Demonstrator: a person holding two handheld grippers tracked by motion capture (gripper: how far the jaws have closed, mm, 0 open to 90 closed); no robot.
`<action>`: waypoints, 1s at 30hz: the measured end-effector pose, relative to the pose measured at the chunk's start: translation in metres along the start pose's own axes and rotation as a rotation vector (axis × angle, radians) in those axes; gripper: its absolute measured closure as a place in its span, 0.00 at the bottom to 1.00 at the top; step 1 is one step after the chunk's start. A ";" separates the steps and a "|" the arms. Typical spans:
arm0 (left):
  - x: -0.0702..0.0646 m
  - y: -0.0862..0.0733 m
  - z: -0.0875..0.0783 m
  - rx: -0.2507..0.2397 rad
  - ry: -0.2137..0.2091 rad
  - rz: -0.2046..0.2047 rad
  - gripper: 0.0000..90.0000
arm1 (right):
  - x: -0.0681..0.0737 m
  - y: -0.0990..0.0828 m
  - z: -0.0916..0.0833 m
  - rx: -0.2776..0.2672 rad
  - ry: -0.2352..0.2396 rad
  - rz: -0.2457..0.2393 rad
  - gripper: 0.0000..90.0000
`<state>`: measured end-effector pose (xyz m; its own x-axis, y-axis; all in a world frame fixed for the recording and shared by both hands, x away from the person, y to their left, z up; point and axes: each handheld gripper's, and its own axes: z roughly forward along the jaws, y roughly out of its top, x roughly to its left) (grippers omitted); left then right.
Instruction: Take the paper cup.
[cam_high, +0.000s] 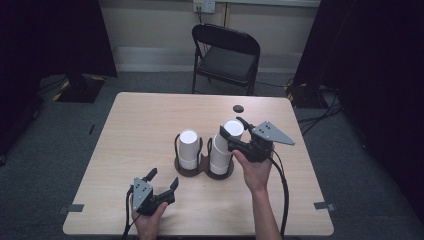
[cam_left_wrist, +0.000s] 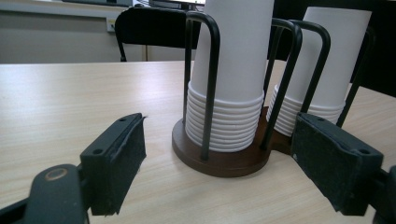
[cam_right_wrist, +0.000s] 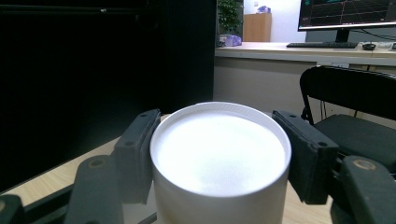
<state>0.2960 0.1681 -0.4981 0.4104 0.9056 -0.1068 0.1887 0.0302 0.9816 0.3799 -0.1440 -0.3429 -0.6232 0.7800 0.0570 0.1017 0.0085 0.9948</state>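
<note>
Seen from above, I am working at a light wooden table (cam_high: 150, 125) with a gripper in each hand. My right gripper (cam_high: 239, 132) is reaching in from the right at the top of the right cup stack (cam_high: 224, 147), its jaws sitting on either side of the topmost cup. That stack is standing in the right bay of a dark double cup holder (cam_high: 202, 169) near the table's middle, and it is leaning a little to the right at the top. The left cup stack (cam_high: 189, 149) is standing upright in the holder's left bay. My left gripper (cam_high: 162, 181) is resting low near the table's front edge, well apart from the holder, with its jaws spread and nothing between them. A black folding chair (cam_high: 227, 55) is standing beyond the far edge.

Along my left gripper (cam_left_wrist: 219, 163), I am looking straight at the holder's brown base (cam_left_wrist: 224, 161) and black wire uprights. Both stacks of upside-down white cups are sitting inside them, rims nested at the bottom. My two pads (cam_left_wrist: 119, 158) are standing wide apart, touching nothing.

Along my right gripper (cam_right_wrist: 219, 154), the white top cup (cam_right_wrist: 219, 158) is sitting between the pads (cam_right_wrist: 135, 154), which are pressing against its sides and gripping it. A desk with a monitor (cam_right_wrist: 348, 14) is showing in the background.
</note>
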 end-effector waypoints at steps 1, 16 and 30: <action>0.001 0.000 0.000 0.003 0.008 -0.012 0.19 | 0.001 0.000 -0.003 -0.005 0.010 0.004 0.39; 0.001 0.001 0.001 0.024 -0.016 -0.021 0.22 | 0.006 -0.006 -0.028 0.020 -0.010 0.046 0.39; 0.000 0.001 -0.002 0.011 -0.010 -0.039 0.27 | 0.013 -0.022 -0.049 0.016 -0.003 0.097 0.39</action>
<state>0.2946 0.1689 -0.4968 0.4111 0.8997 -0.1464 0.2144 0.0607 0.9749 0.3318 -0.1652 -0.3602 -0.6073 0.7798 0.1524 0.1737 -0.0568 0.9832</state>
